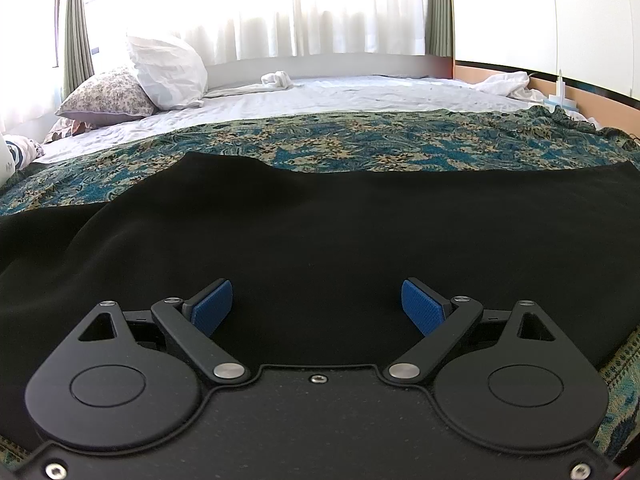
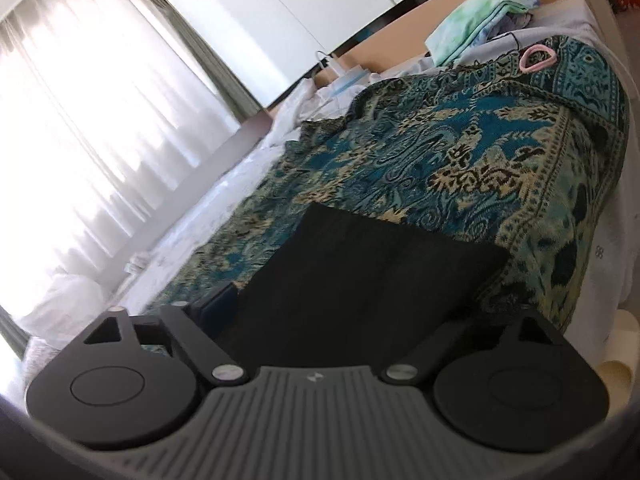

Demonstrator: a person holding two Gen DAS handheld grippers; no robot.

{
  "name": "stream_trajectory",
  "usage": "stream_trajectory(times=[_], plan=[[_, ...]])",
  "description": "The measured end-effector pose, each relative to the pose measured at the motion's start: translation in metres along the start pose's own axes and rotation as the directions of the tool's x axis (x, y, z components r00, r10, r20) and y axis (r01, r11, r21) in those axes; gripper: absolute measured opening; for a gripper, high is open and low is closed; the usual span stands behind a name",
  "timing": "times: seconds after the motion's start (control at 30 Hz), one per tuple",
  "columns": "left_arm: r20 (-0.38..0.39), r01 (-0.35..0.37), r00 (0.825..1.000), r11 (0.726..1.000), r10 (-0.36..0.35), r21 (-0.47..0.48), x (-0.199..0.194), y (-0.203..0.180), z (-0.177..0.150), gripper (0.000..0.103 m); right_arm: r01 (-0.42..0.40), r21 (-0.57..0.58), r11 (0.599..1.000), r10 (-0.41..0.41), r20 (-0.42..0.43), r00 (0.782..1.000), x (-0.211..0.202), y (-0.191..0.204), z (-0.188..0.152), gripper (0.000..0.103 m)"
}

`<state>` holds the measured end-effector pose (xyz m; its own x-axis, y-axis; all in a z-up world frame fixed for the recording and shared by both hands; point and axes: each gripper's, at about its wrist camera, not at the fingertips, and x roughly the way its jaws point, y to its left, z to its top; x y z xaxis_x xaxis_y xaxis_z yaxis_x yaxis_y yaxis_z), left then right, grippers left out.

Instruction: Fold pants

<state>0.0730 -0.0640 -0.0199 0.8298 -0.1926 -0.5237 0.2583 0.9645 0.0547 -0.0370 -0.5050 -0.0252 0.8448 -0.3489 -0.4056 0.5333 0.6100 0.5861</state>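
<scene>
Black pants (image 1: 320, 224) lie spread across a teal patterned bedspread (image 1: 360, 140) on the bed. My left gripper (image 1: 316, 308) is open, its blue pads wide apart just above the black cloth, holding nothing. In the right wrist view the pants (image 2: 372, 276) end in a straight edge on the bedspread (image 2: 460, 148). My right gripper (image 2: 320, 308) sits low over the pants with its jaws spread; its left finger (image 2: 218, 304) shows dark at the cloth's edge and the right fingertip is hidden against the black cloth.
A floral pillow (image 1: 108, 94) and a white pillow (image 1: 168, 68) lie at the far left. White sheets (image 1: 340, 92) cover the far bed before bright curtains. Folded clothes (image 2: 476, 28) and a pink ring (image 2: 538, 58) sit at the bed's far end.
</scene>
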Motion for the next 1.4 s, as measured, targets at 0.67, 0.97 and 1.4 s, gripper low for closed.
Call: stream_trajectory(times=[0.67,0.97,1.4], plan=[[-0.036,-0.021,0.999,0.987,0.016,-0.157,-0.025,0.076,0.014,0.092,-0.122,-0.709,0.694,-0.002,-0.171,0.985,0.014,0.275,-0.111,0.006],[-0.058,-0.090,0.995,0.974,0.080,-0.206,-0.030,0.113,-0.003,0.092,-0.408,-0.827,0.387,0.120,-0.394,0.911,-0.045,0.315,-0.271,0.007],[-0.058,-0.053,0.998,0.964,0.039,-0.261,-0.037,0.121,-0.001,0.092,-0.388,-0.872,0.300,0.192,-0.343,0.919,-0.084,0.306,-0.296,0.014]])
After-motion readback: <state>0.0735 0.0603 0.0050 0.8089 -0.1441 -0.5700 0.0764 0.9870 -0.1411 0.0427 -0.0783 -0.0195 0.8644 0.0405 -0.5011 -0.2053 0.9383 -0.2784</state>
